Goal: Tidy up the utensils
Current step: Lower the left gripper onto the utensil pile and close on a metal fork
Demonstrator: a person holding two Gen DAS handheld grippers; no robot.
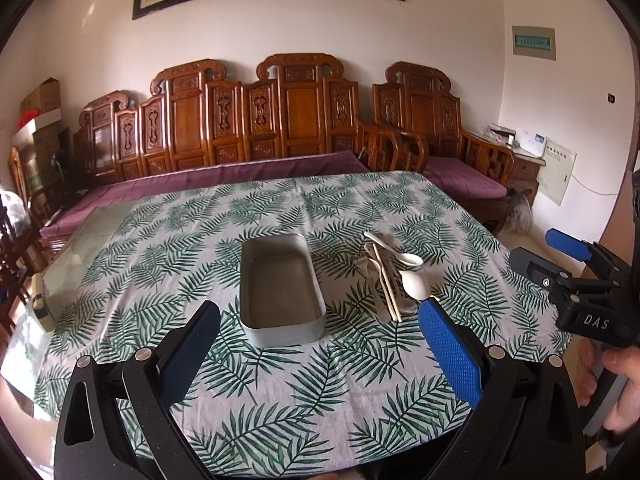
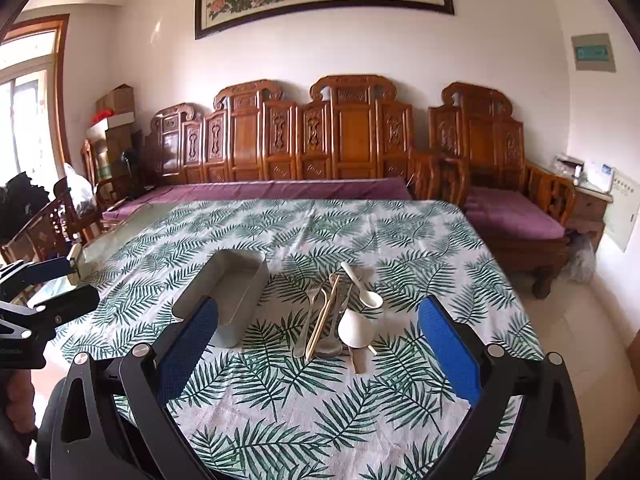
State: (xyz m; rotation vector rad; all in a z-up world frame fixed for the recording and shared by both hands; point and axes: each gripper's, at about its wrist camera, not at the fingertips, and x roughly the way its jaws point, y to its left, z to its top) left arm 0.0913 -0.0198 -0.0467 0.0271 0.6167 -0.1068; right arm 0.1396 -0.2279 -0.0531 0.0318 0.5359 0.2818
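An empty grey metal tray (image 1: pixel 280 334) stands on the leaf-print tablecloth; it also shows in the right wrist view (image 2: pixel 244 300). To its right lies a pile of utensils (image 1: pixel 394 280): white ceramic spoons (image 2: pixel 354 330), metal spoons (image 2: pixel 330 344) and wooden chopsticks (image 2: pixel 322 322). My left gripper (image 1: pixel 320 332) is open and empty, hovering near the tray's front end. My right gripper (image 2: pixel 318 332) is open and empty, hovering just in front of the utensil pile; it shows at the right edge of the left wrist view (image 1: pixel 576 264).
The table (image 2: pixel 360 232) has a glass top bare at its left edge (image 1: pixel 84 240). A carved wooden sofa (image 1: pixel 256 128) with purple cushions stands behind the table. Wooden chairs (image 2: pixel 44 232) stand at the left.
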